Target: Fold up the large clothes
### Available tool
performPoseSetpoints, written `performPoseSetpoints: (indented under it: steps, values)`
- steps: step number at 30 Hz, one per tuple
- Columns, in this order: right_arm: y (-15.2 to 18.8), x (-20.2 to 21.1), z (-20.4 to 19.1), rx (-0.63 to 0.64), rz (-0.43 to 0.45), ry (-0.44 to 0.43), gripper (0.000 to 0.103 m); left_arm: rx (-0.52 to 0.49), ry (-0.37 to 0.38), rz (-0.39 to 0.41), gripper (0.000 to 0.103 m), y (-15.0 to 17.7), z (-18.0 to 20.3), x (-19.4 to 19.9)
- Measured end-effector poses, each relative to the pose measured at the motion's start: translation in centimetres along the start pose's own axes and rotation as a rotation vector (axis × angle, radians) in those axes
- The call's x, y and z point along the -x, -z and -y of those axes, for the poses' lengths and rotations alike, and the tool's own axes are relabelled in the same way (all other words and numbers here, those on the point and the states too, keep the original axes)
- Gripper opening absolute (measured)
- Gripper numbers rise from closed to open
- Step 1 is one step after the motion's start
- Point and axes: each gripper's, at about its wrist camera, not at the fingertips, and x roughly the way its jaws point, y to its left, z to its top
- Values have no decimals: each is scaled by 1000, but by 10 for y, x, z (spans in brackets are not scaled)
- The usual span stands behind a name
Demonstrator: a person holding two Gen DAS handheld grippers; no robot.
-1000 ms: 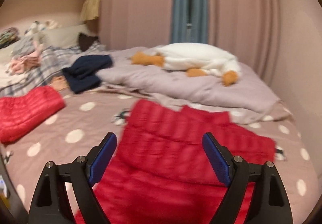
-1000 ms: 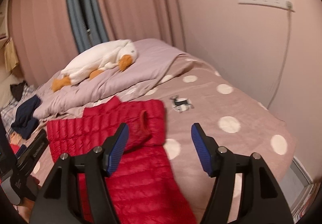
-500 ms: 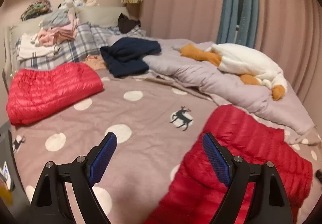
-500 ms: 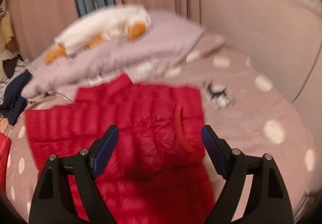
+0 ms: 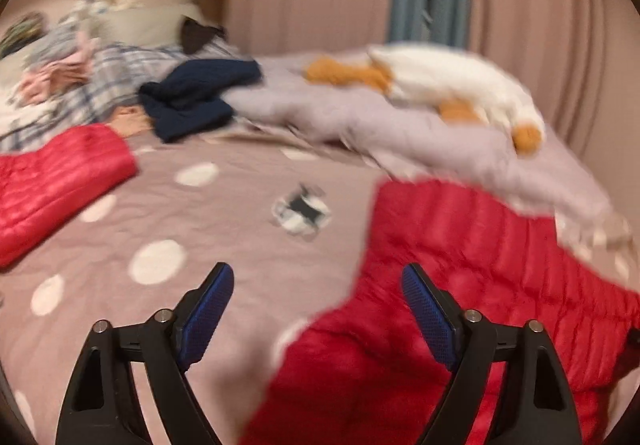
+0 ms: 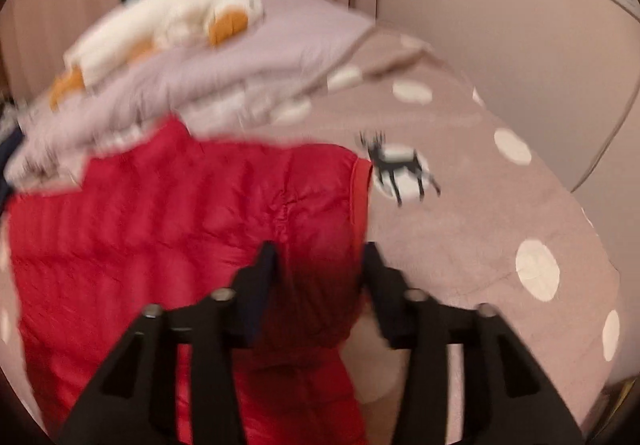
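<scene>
Both views motion-blurred. Red quilted down jacket [image 6: 180, 213] lies spread flat on the bed [image 6: 480, 237], which has a mauve cover with white dots and a deer print [image 6: 400, 165] just right of the jacket's edge.

Right gripper [image 6: 320, 265]: fingers partly apart, straddling a raised fold at the jacket's near right part; whether they pinch the cloth, cannot tell.

Left gripper [image 5: 316, 301]: fingers spread wide, holding nothing. It hovers over the bed at the jacket's left edge, its right finger above red fabric, its left above bare cover.

Far left, a second red jacket [image 5: 56, 181], folded. Behind it a navy garment [image 5: 192, 97]. Far side: rumpled lilac duvet [image 5: 360, 113] with a white plush goose [image 5: 452, 81] on top.
</scene>
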Motion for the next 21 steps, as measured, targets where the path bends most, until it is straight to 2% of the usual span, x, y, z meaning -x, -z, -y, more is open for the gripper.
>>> performPoseSetpoints:
  steps: [1,2,5,7,9,10,11,12,14,16,18,21]
  values:
    - [4,0,2,1,-1,-12,50,-35,-1,-27,62,1,8,-5]
    - [6,6,6,-5,25,-36,49,-60,3,-31,59,0,14,-5]
    - [1,28,11,-21,103,-47,51,-81,54,24,58,-4,22,2]
    - [-2,44,9,4,161,-54,51,-81,41,37,58,-7,25,1]
    - [-4,49,1,39,189,-82,46,-113,38,39,58,-7,33,-7]
    - [-4,46,-2,53,178,-107,31,-149,46,5,58,-3,41,-19]
    - [-2,32,-6,62,128,-142,14,-171,57,-39,58,3,46,-31]
    - [0,18,-7,54,79,-159,11,-179,65,-85,58,9,48,-46]
    - [12,-20,-10,39,-24,-145,7,-183,63,-191,58,29,50,-77]
    - [22,-33,-15,68,-31,-134,7,-149,96,-202,58,28,44,-79]
    - [24,-23,-21,110,-2,-108,8,-135,90,-190,58,21,38,-71]
    - [12,7,-11,60,17,-143,15,-132,44,-196,58,10,28,-52]
